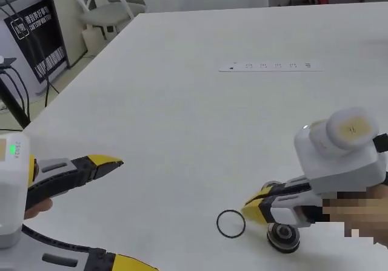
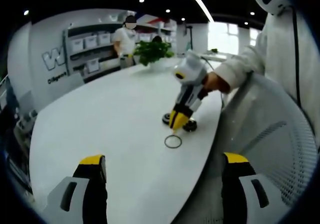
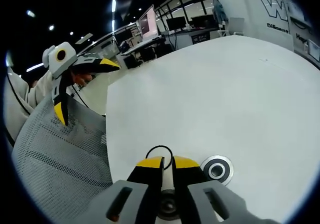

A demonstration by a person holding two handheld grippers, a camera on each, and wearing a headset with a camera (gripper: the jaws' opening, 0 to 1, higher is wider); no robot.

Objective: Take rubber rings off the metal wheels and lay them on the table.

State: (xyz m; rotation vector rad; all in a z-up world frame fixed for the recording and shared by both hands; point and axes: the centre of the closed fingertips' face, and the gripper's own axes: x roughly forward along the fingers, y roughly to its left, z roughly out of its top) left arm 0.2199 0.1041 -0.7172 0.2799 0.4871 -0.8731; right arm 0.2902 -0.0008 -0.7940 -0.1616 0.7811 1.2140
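**A:** What is laid out, and how are the tongs set?

**B:** A broad white table carries the work. The left gripper is held wide open and empty at the near left, well apart from the parts. The right gripper is closed tip to tip, with nothing seen between its jaws, and is angled down over the parts.

**A:** Where are the task's things?

**B:** A small round metal wheel with a dark rim lies flat just beside the right gripper. In the right gripper view a second wheel is seen right of the jaws. Whether rubber is left on either cannot be told. A thin black rubber ring lies flat on the table just ahead of the closed tips, touching neither wheel.

**A:** How should the step be done well?

**B:** With one ring judged laid down, a wheel is probably to be stripped next. It would best be pinned by the left gripper, which must first be brought across. One closed tip should be slipped under the rubber's edge, and the rubber peeled over the rim rather than dragged. The freed ring should be set down clear of the first.
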